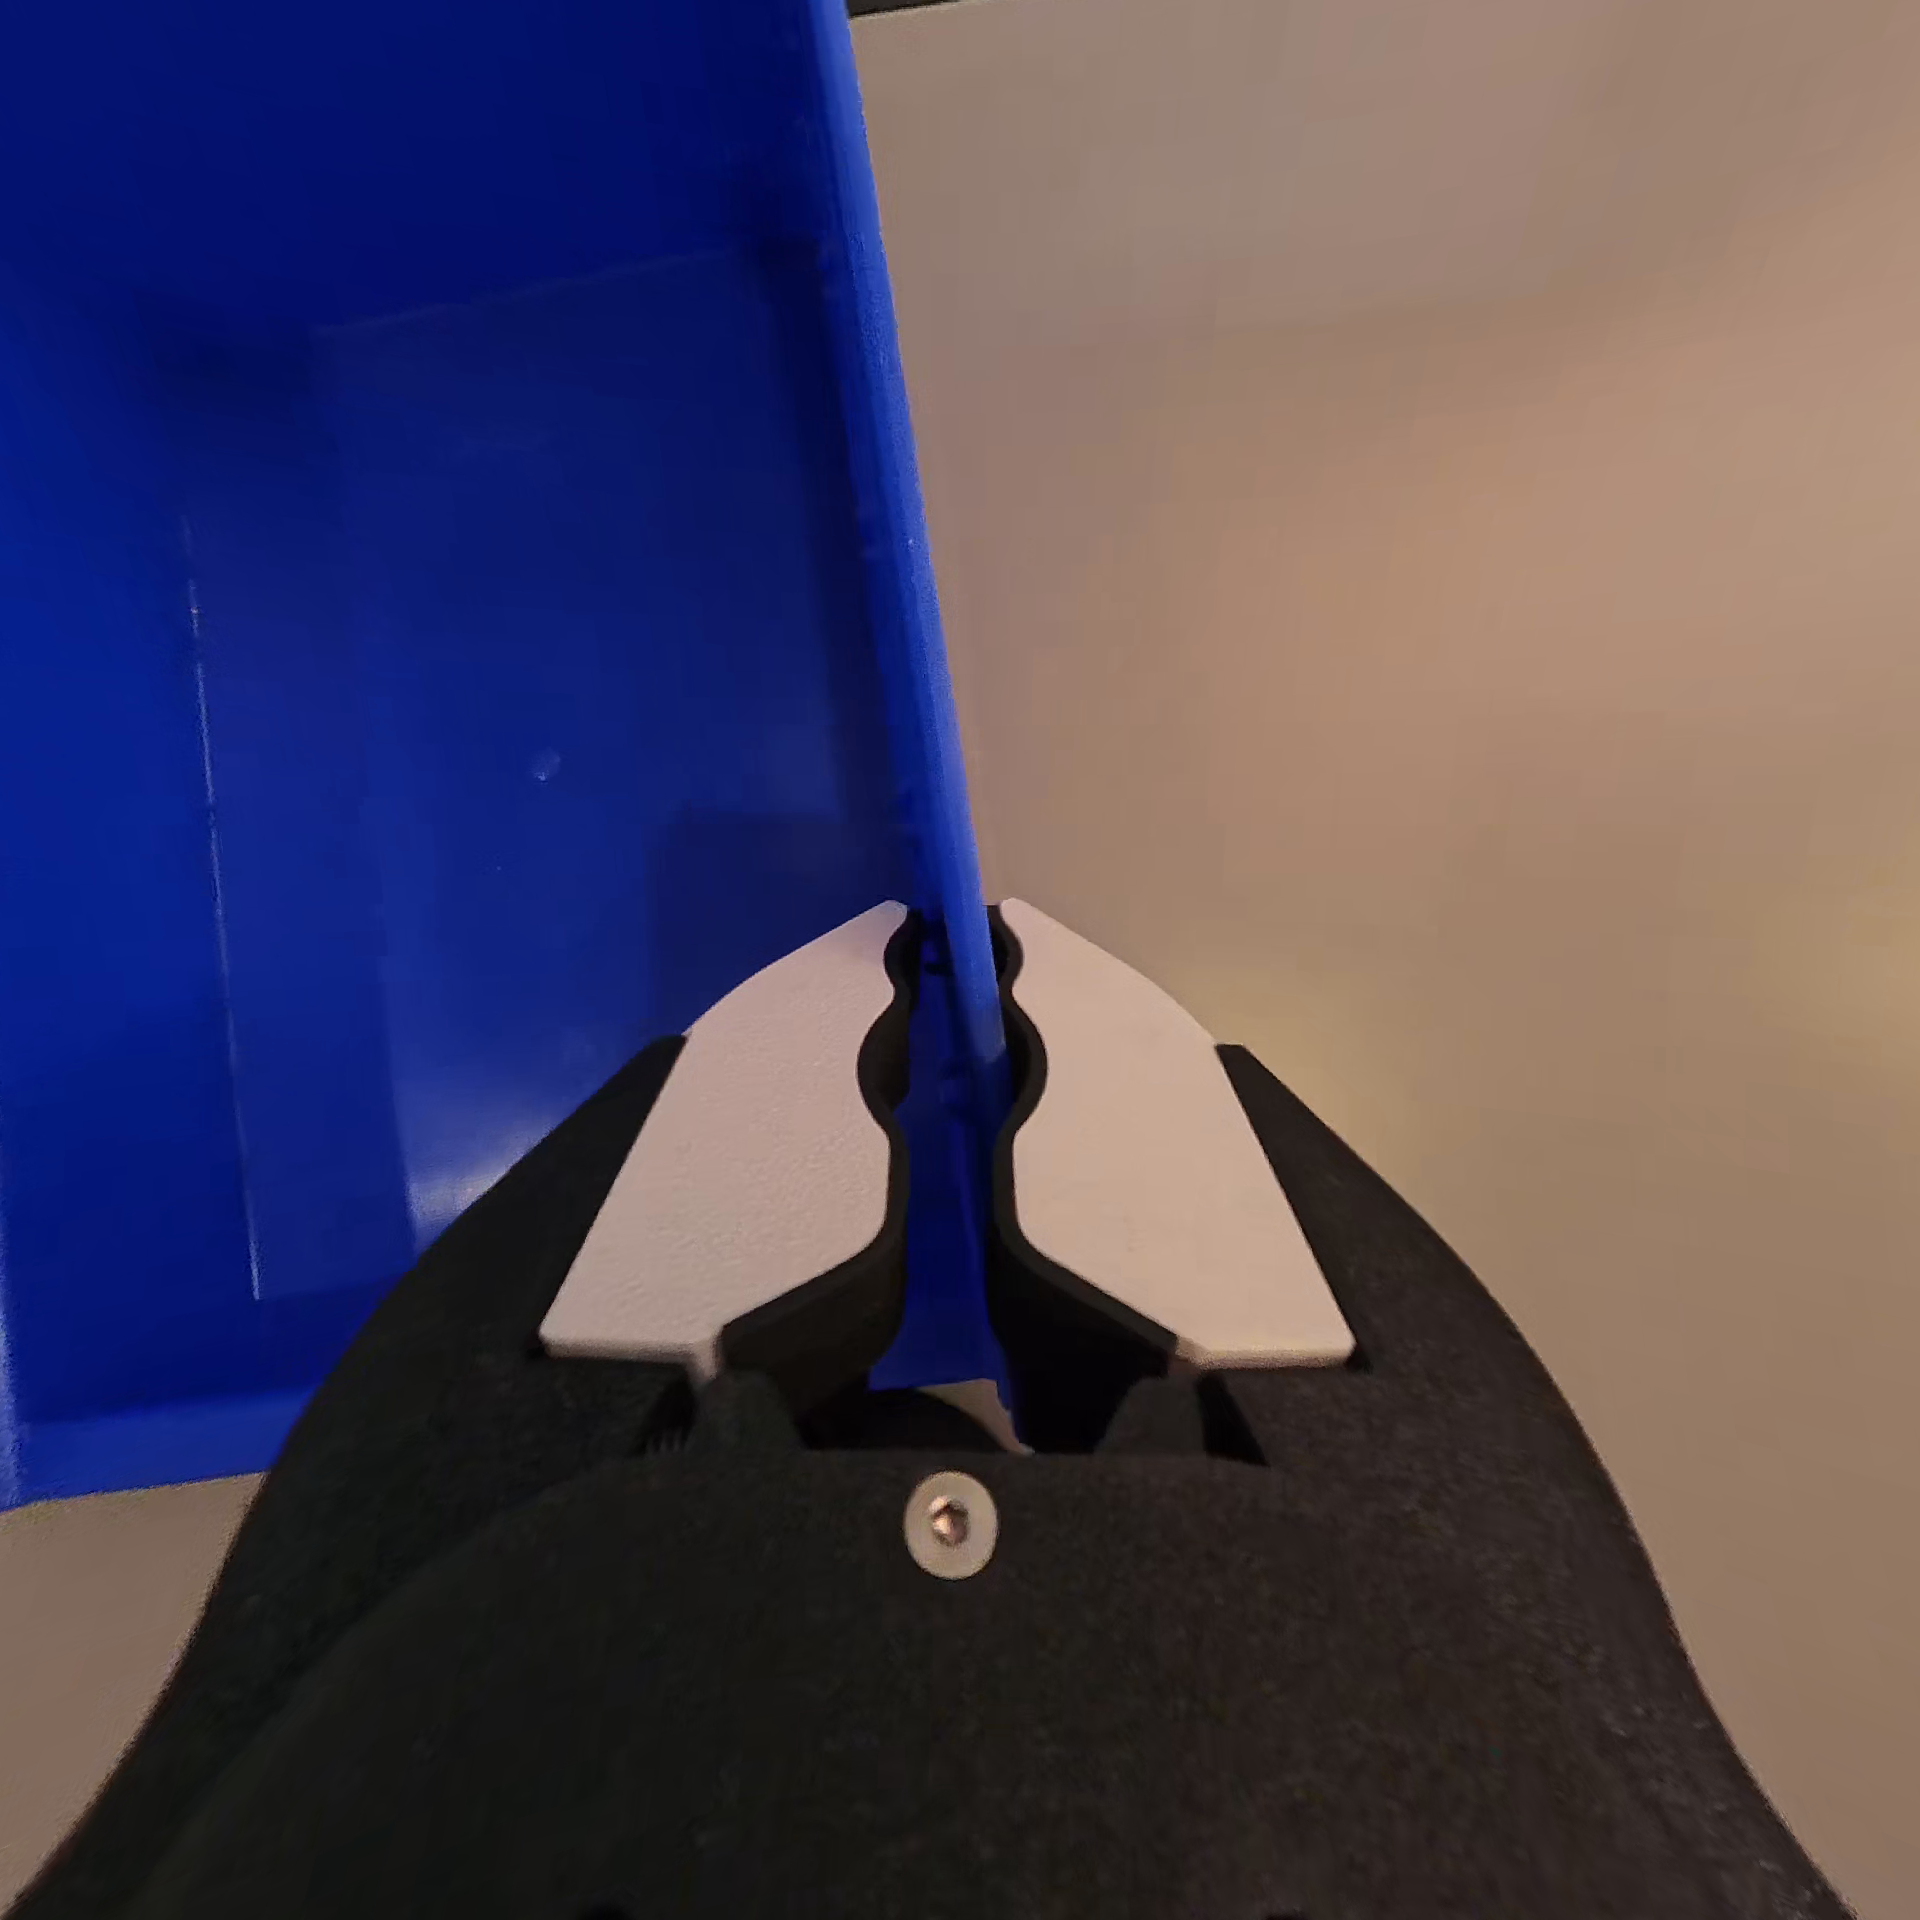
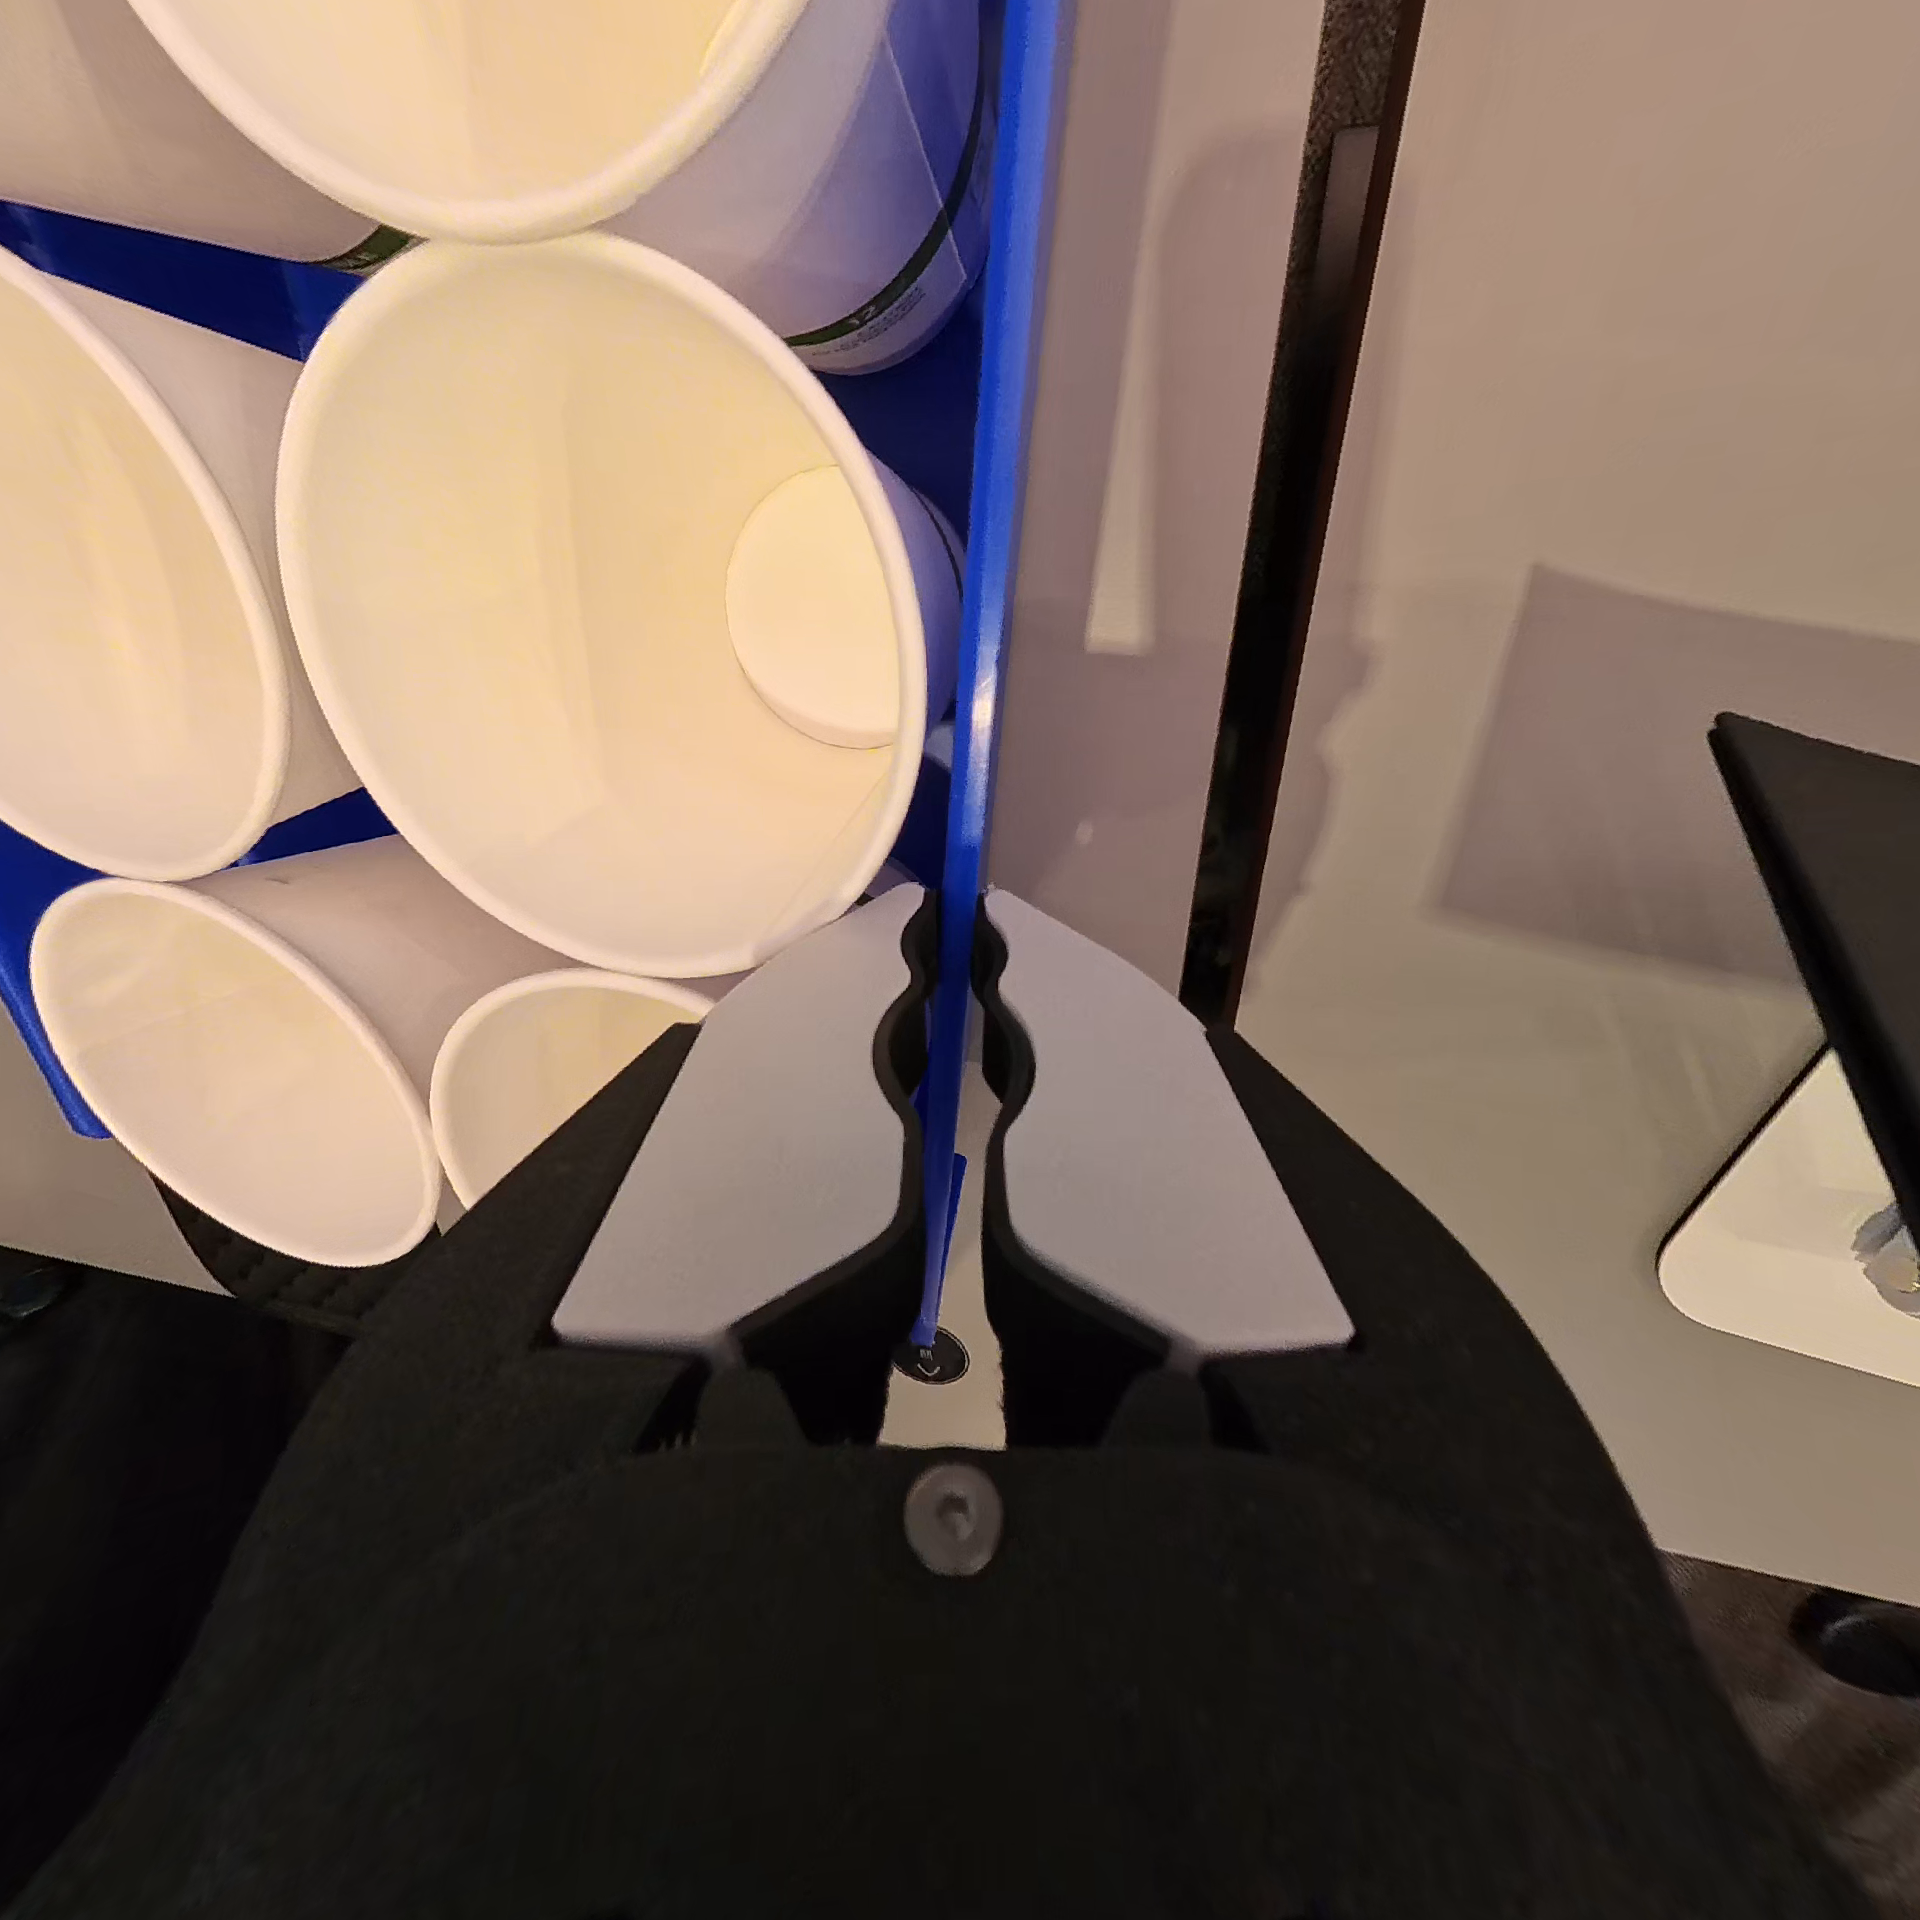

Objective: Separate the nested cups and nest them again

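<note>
The left gripper (image 1: 953, 914), black-bodied with pale grey finger plates, was clamped narrowly on the thin side wall of a bright blue plastic bin (image 1: 436, 727), whose bare blue surface filled the left of its view over a pale tabletop (image 1: 1403, 623). The right gripper (image 2: 953, 899) pinched another thin blue wall edge of that bin in the same narrow grip. Just left of it, several white paper cups (image 2: 582, 603) lay on their sides inside the bin, separate and crowded together, open mouths toward the camera.
</note>
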A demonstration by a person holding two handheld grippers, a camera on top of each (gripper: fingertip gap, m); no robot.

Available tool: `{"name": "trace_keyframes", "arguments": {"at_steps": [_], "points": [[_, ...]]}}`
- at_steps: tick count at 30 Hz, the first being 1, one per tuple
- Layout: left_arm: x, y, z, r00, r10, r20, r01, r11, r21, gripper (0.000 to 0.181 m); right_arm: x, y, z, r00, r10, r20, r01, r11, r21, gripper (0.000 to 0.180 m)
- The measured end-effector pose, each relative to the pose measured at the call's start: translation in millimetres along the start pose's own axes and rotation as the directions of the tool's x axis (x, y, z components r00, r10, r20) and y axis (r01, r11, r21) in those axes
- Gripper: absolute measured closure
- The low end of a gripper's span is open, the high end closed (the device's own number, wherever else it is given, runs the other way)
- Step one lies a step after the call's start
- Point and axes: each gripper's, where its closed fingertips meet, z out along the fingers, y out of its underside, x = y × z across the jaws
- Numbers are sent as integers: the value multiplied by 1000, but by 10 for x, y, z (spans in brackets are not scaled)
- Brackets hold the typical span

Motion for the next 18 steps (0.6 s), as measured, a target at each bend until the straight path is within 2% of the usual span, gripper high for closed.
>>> {"name": "trace_keyframes", "arguments": {"at_steps": [9, 18], "points": [[1095, 12, -89, 981, 179, -80, -178, 984, 28, 169, 3, 5, 1, 1000, -6, -11, 5, 1000, -19, 175], [2233, 98, -261, 909, 360, -213, -342, 933, 115, 160, 7, 5, 7, 1000, -5, -25, 5, 1000, -26, 174]]}}
